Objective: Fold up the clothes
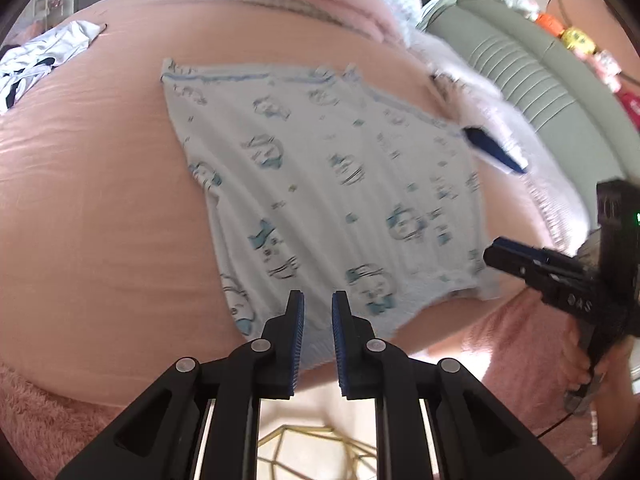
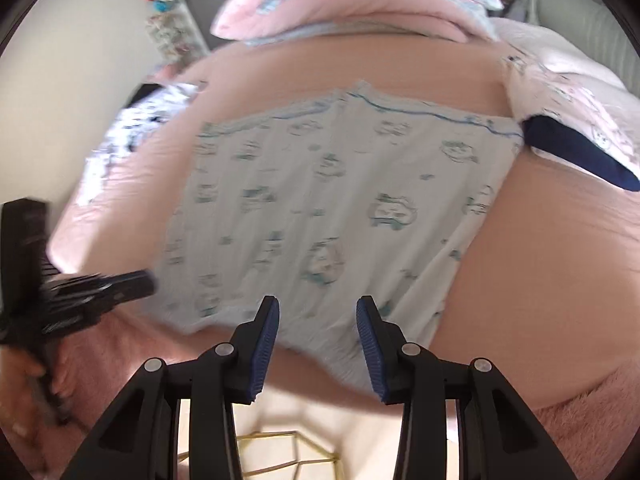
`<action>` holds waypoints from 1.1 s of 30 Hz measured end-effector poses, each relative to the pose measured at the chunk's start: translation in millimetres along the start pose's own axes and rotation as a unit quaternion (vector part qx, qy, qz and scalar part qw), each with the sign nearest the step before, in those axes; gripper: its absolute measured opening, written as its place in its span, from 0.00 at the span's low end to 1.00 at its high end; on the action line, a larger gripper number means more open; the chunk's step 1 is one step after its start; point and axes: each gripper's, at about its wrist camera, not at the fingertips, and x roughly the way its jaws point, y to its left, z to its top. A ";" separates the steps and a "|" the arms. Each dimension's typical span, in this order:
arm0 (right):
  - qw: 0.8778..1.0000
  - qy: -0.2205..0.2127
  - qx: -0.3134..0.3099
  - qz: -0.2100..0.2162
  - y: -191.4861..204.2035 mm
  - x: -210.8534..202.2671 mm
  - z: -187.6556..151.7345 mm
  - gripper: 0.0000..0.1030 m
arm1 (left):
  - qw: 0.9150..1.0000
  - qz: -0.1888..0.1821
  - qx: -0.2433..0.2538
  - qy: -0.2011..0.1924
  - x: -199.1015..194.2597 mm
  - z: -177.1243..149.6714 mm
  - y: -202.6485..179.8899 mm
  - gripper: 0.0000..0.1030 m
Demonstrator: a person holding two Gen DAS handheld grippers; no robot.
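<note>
The pink bed (image 1: 80,208) fills the room ahead of both grippers; on it, just beyond the fingertips, the pale blue printed garment (image 1: 320,200) lies spread flat, its long axis running away from the person toward the pillows (image 2: 360,4); its near hem sits right under both sets of tips, its banded far edge well ahead. A white-and-navy garment (image 1: 36,60) lies well off to the left gripper's side, a pink one with a navy cuff (image 2: 576,148) off to the right gripper's side. The left gripper (image 1: 318,344) hangs over the near-left corner, jaws barely parted, nothing between them; the right gripper (image 2: 318,352) over the near-right part of the hem, jaws spread wider, also empty. Both seem equally near the hem; I'd judge the next fold starts from that edge.
</note>
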 end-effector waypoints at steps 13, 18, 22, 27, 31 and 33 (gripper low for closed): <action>0.999 0.026 0.038 -0.004 -33.3 -11.3 -27.1 0.45 | 0.998 -0.034 -0.036 -0.038 -16.0 0.8 12.9 0.14; 0.997 0.066 0.005 -0.030 -19.8 13.3 -20.0 0.45 | 1.000 -0.016 0.021 0.004 10.9 -1.9 -19.0 0.14; 0.996 0.070 0.004 -0.052 -33.1 5.7 -32.9 0.48 | 0.997 0.080 -0.020 -0.009 3.7 -3.9 4.9 0.14; 0.997 0.055 0.034 -0.044 -46.1 -10.8 -40.8 0.49 | 0.996 0.059 -0.055 -0.042 -9.7 -1.4 12.5 0.14; 0.996 0.001 0.094 -0.002 -58.0 -25.5 -42.0 0.49 | 0.998 0.001 0.018 -0.062 -14.2 -2.3 -24.4 0.14; 0.992 -0.004 0.123 0.023 -59.5 -16.3 -34.5 0.49 | 0.998 -0.018 0.045 -0.048 -11.1 -2.6 -37.0 0.14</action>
